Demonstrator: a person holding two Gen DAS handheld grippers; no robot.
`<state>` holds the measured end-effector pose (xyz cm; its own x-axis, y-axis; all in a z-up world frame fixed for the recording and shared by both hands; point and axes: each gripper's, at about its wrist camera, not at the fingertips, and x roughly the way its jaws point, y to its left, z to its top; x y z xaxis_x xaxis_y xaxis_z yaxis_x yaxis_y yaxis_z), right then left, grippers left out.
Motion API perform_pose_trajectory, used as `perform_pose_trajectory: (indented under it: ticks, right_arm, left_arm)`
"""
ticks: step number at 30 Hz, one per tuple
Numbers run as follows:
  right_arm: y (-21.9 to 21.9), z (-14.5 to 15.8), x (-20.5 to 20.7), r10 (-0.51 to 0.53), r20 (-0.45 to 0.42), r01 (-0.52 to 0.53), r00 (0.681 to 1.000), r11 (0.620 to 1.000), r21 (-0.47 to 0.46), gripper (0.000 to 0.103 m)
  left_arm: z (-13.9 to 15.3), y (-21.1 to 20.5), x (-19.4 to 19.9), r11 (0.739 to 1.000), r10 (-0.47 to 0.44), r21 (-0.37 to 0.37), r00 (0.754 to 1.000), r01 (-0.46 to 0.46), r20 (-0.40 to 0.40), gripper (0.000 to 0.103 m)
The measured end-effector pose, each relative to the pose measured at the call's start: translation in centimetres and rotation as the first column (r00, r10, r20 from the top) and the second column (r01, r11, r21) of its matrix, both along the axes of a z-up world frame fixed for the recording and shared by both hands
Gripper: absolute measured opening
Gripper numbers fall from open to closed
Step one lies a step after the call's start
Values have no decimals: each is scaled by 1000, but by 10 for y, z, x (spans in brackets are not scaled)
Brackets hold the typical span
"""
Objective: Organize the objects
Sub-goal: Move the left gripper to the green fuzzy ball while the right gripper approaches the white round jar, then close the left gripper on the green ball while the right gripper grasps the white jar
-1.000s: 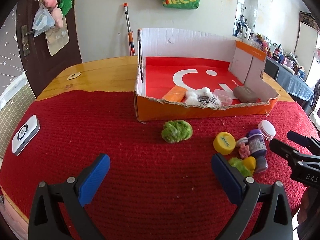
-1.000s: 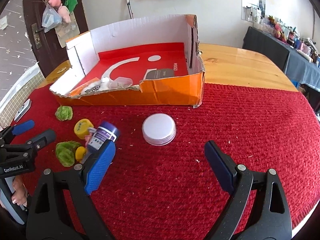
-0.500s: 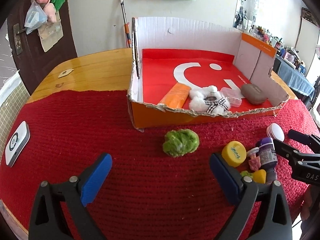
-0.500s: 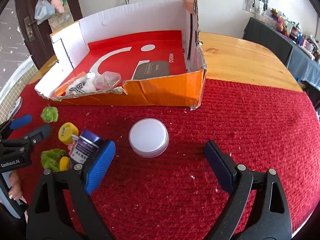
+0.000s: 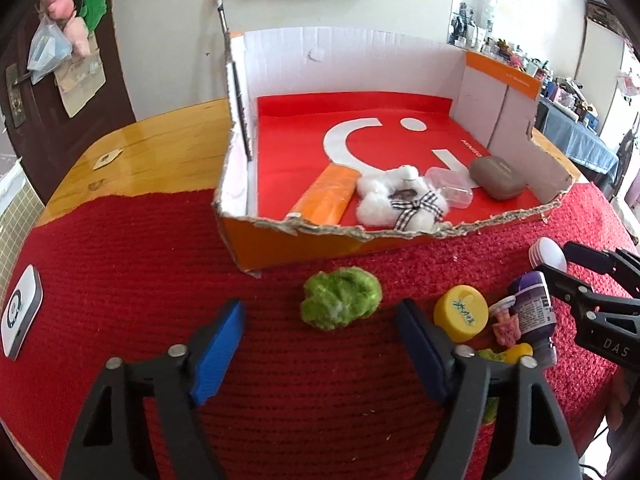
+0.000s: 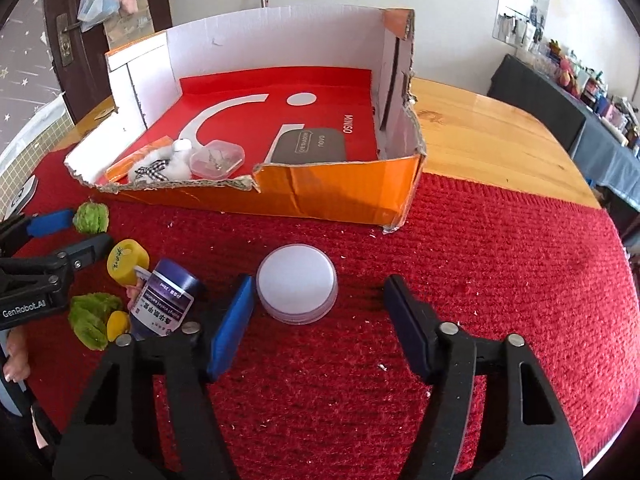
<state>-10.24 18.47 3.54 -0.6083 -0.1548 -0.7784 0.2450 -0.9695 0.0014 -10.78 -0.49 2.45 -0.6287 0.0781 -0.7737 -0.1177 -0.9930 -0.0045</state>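
Both grippers' jaws have just been closing, gripping nothing: left gripper [image 5: 320, 344] is nearing the green pom-pom [image 5: 341, 299], right gripper [image 6: 318, 316] the white jar [image 6: 297, 283], crowded by the purple bottle [image 6: 167, 305] beside the cardboard box [image 6: 332, 196].

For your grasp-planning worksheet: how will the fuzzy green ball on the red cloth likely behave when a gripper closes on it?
The fuzzy green ball looks fluffy, so it probably squashes between the pads and weighs little. Its lumpy shape and the ribbed red cloth suggest it will hardly roll if nudged.
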Motion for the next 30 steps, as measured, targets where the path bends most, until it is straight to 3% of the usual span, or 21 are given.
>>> perform_pose_trajectory:
  ticks: [3,6,30]
  right_arm:
    - [-2,1,1,15,-8,-15,1000,1000,-8,40]
    - [-7,1,2,41,-15,-41,999,999,7,39]
    - [-2,30,37,44,-95,-47,995,998,-35,39]
  left_arm:
    - [2,2,3,1000,-18,10,1000,18,-13,45]
    - [3,5,7,999,-31,14,999,32,-22,31]
    - [33,6,50,998,-34,39,994,39,-107,30]
